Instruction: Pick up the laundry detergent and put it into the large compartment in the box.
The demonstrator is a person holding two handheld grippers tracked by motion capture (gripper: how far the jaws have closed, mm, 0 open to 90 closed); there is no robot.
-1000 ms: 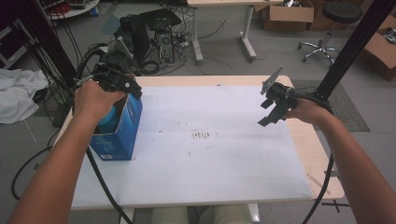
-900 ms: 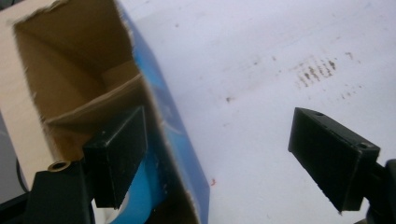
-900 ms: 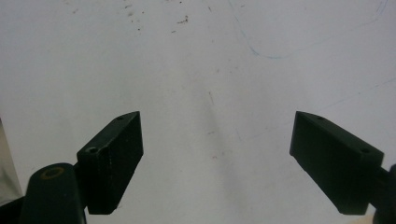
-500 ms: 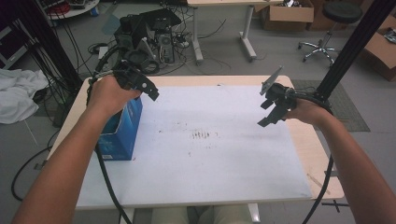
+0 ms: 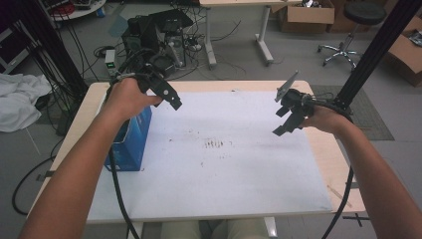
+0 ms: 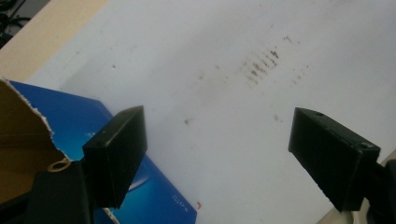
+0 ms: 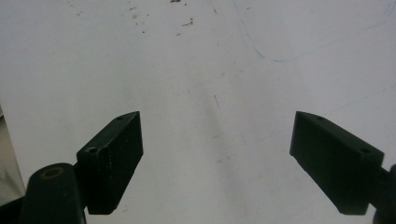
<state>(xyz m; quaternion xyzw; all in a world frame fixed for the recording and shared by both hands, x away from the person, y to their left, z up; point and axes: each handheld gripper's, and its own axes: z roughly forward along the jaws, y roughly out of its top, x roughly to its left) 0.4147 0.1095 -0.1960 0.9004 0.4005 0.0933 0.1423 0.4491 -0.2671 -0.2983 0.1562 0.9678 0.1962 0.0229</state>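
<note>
A blue cardboard box (image 5: 130,144) with a torn open top stands on the left side of the white sheet (image 5: 219,164). My left gripper (image 5: 169,94) hovers just above and to the right of the box, jaws wide apart with nothing between them. In the left gripper view the box (image 6: 60,140) sits low at the left, its brown inside showing, and the left gripper (image 6: 217,158) is open over bare sheet. My right gripper (image 5: 283,119) hangs open above the sheet's right part; in the right gripper view the right gripper (image 7: 217,163) frames only white sheet (image 7: 201,70).
Brown smudges (image 5: 216,144) mark the middle of the sheet. The wooden table (image 5: 338,169) shows as a rim around the sheet. Cables trail from both grippers. Behind the table stand a computer tower (image 5: 149,35), another desk and a black slanted pole (image 5: 378,45).
My left gripper has lifted away from the top of the blue box and moved right and farther back, over the sheet. The right gripper has barely moved.
</note>
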